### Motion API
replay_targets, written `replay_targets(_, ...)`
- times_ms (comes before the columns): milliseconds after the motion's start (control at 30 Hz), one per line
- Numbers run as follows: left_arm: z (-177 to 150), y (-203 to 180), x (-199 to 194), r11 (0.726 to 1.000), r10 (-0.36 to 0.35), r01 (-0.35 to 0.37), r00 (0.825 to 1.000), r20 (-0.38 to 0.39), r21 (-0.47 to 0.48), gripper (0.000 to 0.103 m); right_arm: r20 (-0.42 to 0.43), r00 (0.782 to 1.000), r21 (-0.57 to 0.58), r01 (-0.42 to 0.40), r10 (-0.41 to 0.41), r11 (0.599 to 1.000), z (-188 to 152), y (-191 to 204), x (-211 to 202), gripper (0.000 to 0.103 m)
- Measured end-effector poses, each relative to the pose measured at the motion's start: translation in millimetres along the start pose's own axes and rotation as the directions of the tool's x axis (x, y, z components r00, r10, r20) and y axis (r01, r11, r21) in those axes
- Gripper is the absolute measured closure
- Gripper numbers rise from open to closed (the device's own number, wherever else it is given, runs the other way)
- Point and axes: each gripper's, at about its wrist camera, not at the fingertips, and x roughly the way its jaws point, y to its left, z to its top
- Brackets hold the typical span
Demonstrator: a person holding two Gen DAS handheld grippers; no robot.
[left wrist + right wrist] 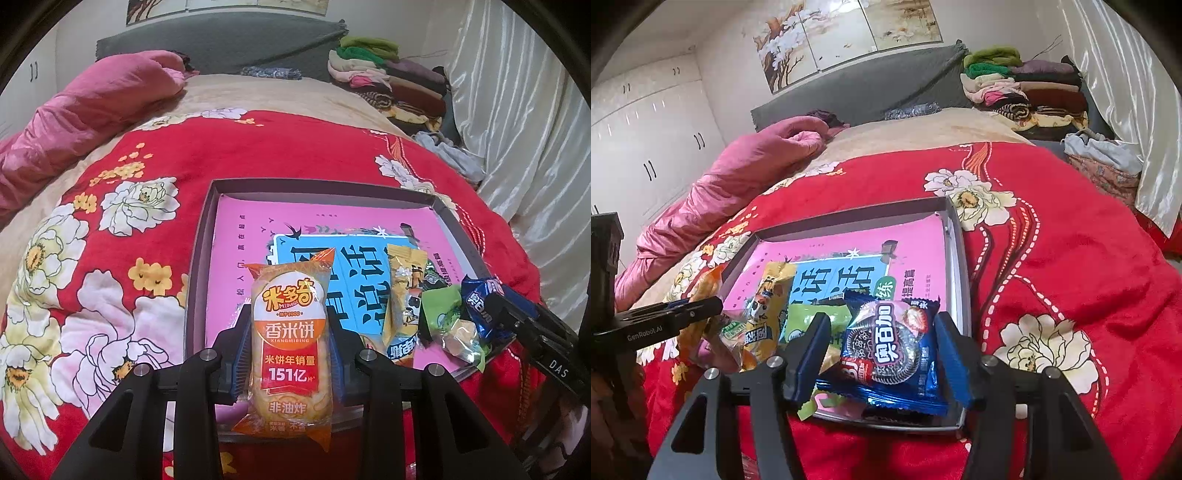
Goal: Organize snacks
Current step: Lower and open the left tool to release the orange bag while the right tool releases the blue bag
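- Orange film wraps the rice cracker pack (291,343) clamped upright between the blue pads of my left gripper (290,354); its label reads 米多奇, 香米饼, "XIANGMIBING", 米饼年销量 151亿片 and 非油炸.
- That pack hangs over the near left corner of the shallow tray (201,243), which lies on the red flowered blanket (122,229).
- Lining the tray floor is a pink book cover (243,221) with a light blue panel of large characters that I cannot read whole.
- My right gripper (882,350) stands apart around the blue biscuit packet (890,350), marked 奥百加; its pads flank the packet without pressing it, and the packet lies at the tray's near right corner.
- Beside it, along the near edge, lie a green wrapped sweet (798,321) and a yellow packet (768,314) printed with a cartoon cow.
- "GenRobot.AI" is printed on my left gripper's body in the right view, and "DAS" on my right one's in the left view.
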Motion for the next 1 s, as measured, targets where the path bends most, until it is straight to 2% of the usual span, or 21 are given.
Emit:
replay_targets(200,-0.1,-0.9,-2.0,1.0,-0.014,0.014,1.0,-0.005,0.001,0.06,0.021,1.0,-0.013,0.001,-0.001,1.0,0.4,3.6,-7.8,0.043)
replay_targets(533,0.9,0.0,-6.4,0.999,-0.038,0.038,0.999,-0.009,-0.008,0.041,0.048,0.999,-0.055,-0.017,0.02,0.998,0.9,14.5,-19.1,0.039)
replay_targets(667,0.5,0.3,-8.7,0.999,-0.041,0.04,0.999,-0.009,-0.008,0.04,0.061,0.998,-0.067,-0.026,0.03,0.997,1.0,17.7,-23.7,0.039)
replay_targets(900,1.5,1.1,-17.7,0.999,-0.049,0.049,0.999,0.005,-0.008,0.03,0.074,0.996,-0.084,-0.042,0.049,0.996,0.2,23.2,-31.4,0.038)
replay_targets(1000,2.0,1.3,-22.5,0.999,-0.046,0.046,0.999,0.011,-0.009,0.029,0.073,0.996,-0.086,-0.051,0.057,0.995,-0.8,25.3,-34.5,0.035)
